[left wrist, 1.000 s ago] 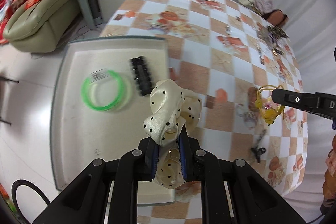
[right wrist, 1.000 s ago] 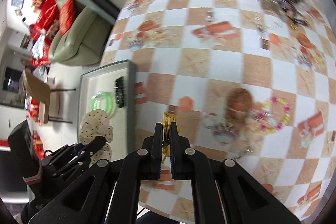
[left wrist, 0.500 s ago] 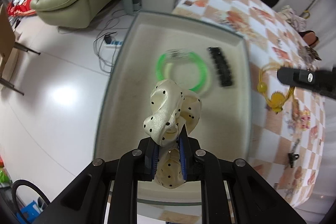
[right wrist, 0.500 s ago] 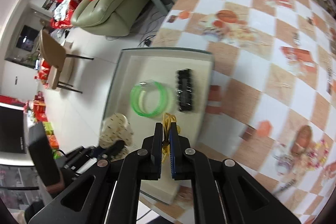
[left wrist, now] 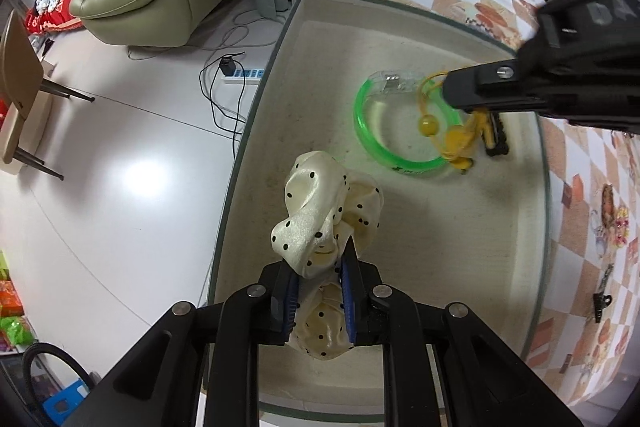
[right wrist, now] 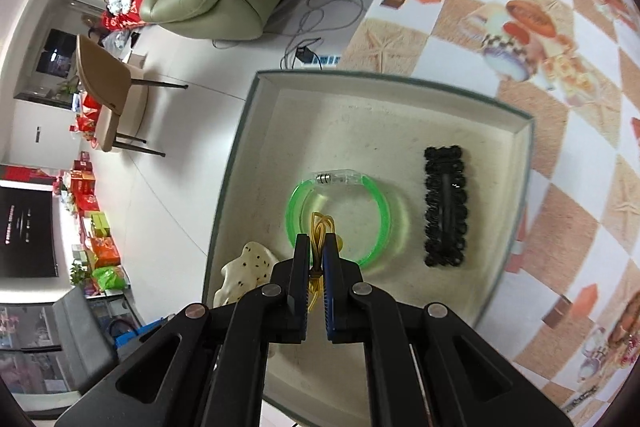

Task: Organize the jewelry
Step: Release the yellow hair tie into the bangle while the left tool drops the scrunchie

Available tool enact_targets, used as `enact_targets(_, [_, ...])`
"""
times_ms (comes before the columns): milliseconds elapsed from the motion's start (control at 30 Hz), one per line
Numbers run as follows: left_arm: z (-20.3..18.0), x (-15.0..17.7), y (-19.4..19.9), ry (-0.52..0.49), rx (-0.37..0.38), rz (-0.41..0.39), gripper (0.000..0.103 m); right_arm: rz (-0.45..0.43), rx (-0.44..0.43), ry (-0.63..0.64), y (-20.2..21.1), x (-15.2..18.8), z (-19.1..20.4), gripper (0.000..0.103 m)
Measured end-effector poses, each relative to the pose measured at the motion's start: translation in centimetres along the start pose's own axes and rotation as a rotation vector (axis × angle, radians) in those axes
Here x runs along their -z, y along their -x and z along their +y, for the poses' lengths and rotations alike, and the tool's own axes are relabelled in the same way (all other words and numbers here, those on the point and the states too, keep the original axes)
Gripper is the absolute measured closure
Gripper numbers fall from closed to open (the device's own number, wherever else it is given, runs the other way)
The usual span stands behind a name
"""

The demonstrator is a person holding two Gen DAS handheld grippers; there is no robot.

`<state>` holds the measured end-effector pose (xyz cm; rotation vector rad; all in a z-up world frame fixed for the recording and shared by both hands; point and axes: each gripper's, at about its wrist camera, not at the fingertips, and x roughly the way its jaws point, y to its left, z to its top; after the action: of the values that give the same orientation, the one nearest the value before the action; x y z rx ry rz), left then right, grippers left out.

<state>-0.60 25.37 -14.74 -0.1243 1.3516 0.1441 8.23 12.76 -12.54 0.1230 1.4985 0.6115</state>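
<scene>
My left tongs [left wrist: 320, 259] are clamped on a cream dotted scrunchie [left wrist: 320, 211], held above the near part of the tray [left wrist: 520, 219]. My right tongs [right wrist: 316, 247] pinch a yellow cord [right wrist: 318, 227] whose beads [left wrist: 452, 139] dangle over the green bangle [right wrist: 340, 219], which lies flat mid-tray. Just right of the bangle lies a black clip [right wrist: 444, 207], apart from it. The tray sits at the left end of the checkered surface [right wrist: 560, 107], by the edge over the floor.
</scene>
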Motion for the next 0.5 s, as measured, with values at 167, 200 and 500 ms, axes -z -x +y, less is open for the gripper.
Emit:
enact_targets(167, [-0.4, 0.1, -0.3, -0.030, -0.034, -0.011, 0.046, 0.031, 0.019, -0.023, -2.1, -0.6, -0.7, 0.096])
enact_targets(200, [-0.4, 0.1, -0.2, -0.033, -0.041, -0.021, 0.042, 0.034, 0.022, -0.028, -2.3, -0.7, -0.8, 0.096])
enact_targets(500, [-0.5, 0.2, -0.4, -0.049, -0.066, -0.002, 0.042, 0.058, 0.032, -0.051, -2.9, -1.1, -1.8, 0.080])
